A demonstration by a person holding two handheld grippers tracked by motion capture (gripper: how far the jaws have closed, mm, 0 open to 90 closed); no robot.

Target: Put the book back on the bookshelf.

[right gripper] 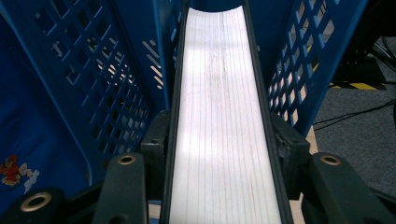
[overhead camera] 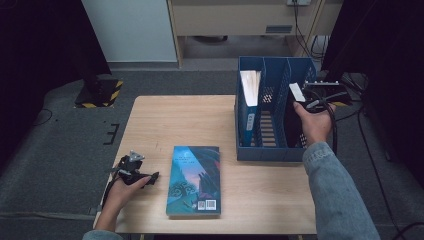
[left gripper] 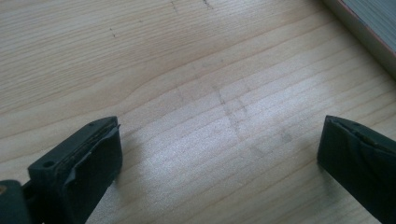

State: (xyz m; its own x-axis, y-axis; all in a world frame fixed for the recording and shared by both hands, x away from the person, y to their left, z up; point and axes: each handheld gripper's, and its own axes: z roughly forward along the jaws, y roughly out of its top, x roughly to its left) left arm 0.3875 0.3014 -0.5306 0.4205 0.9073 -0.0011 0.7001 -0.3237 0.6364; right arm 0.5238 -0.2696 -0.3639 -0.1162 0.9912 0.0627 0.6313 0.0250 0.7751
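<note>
Risk, judged from here: blue file rack (overhead camera: 250, 150) on the table (overhead camera: 165, 120) could shift or tip if the dark-covered book (right gripper: 219, 116) catches a divider going down. Book on edge in the rightmost slot, page block up, long axis running front to back. Right gripper (right gripper: 219, 154) clamped on both covers. Left gripper (left gripper: 219, 154) resting idle, jaws wide apart, holding nothing.

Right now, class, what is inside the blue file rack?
The rack holds two books: one blue-spined book upright in its left slot, and a dark-covered book in its right slot, clamped by the right gripper. The middle slot looks empty. The slot floors are mostly hidden.
</note>
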